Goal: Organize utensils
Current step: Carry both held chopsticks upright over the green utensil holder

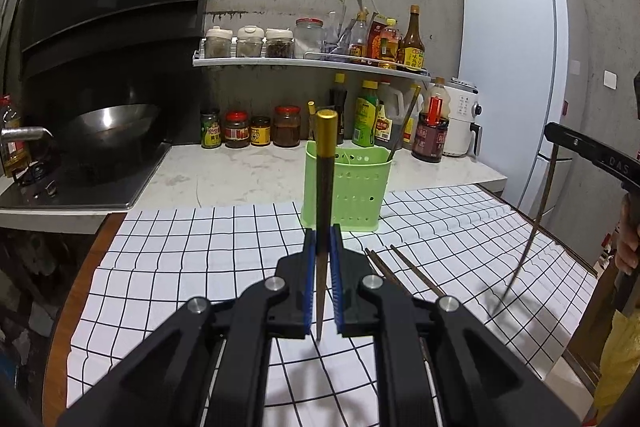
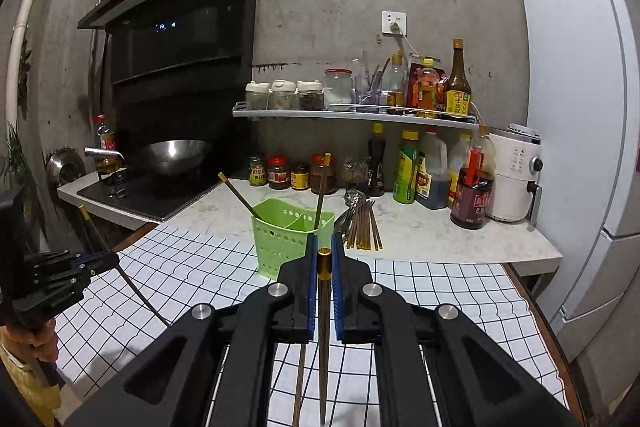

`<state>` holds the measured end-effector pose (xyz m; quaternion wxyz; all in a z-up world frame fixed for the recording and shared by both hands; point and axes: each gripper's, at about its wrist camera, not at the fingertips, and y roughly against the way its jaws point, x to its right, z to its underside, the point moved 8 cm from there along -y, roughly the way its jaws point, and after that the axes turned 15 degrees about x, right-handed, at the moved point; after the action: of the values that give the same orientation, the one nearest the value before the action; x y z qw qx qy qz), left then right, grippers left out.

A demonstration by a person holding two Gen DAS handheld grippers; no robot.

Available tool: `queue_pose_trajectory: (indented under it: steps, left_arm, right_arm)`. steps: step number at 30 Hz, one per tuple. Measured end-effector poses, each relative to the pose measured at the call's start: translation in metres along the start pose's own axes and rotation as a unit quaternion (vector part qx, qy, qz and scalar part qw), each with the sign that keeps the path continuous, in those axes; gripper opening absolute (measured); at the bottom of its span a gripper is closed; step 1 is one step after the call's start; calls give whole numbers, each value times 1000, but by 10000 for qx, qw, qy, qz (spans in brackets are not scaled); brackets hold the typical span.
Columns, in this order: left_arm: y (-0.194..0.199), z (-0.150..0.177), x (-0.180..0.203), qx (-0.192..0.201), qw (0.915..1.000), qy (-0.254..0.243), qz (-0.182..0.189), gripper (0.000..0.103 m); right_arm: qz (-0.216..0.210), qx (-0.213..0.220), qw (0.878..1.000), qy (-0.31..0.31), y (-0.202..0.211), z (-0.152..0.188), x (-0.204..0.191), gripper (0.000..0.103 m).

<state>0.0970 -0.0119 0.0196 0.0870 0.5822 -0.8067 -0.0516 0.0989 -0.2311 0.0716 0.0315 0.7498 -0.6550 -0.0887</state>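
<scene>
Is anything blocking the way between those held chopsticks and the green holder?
Nothing visible does. The left gripper and right gripper each clamp a chopstick, and only bare checked cloth lies before the green holder.

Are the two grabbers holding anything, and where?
Yes. The left gripper pinches a chopstick around its middle; the right gripper pinches another chopstick just below its gold cap.

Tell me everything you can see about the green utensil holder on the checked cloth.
The green utensil holder is a light green plastic caddy with rounded corners, rows of round drain holes in its walls and a curved divider making two compartments. It stands upright at the far edge of the checked cloth, next to the marble counter. Two gold-tipped chopsticks lean inside, one in each compartment. No tool touches it.
</scene>
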Motion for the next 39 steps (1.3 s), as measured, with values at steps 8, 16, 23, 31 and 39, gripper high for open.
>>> queue_pose_trajectory:
  steps: [8, 16, 23, 31, 39]
  left_arm:
    - [-1, -1, -4, -27, 10000, 34, -11, 7]
    - [-3, -2, -5, -67, 10000, 54, 28, 7]
    - [-12, 1, 1, -214, 9998, -9, 48, 7]
    - [-19, 16, 0, -716, 9974, 18, 58, 7]
    - [-9, 4, 3, -362, 9993, 24, 30, 6]
  right_arm:
    - [29, 32, 10000, 9, -6, 0, 2, 7]
    - [39, -42, 10000, -78, -8, 10, 6, 7]
    - [-46, -679, 9974, -226, -22, 59, 4, 7]
    - [12, -628, 9979, -163, -9, 63, 5, 7]
    - [93, -285, 9995, -55, -1, 51, 11, 7]
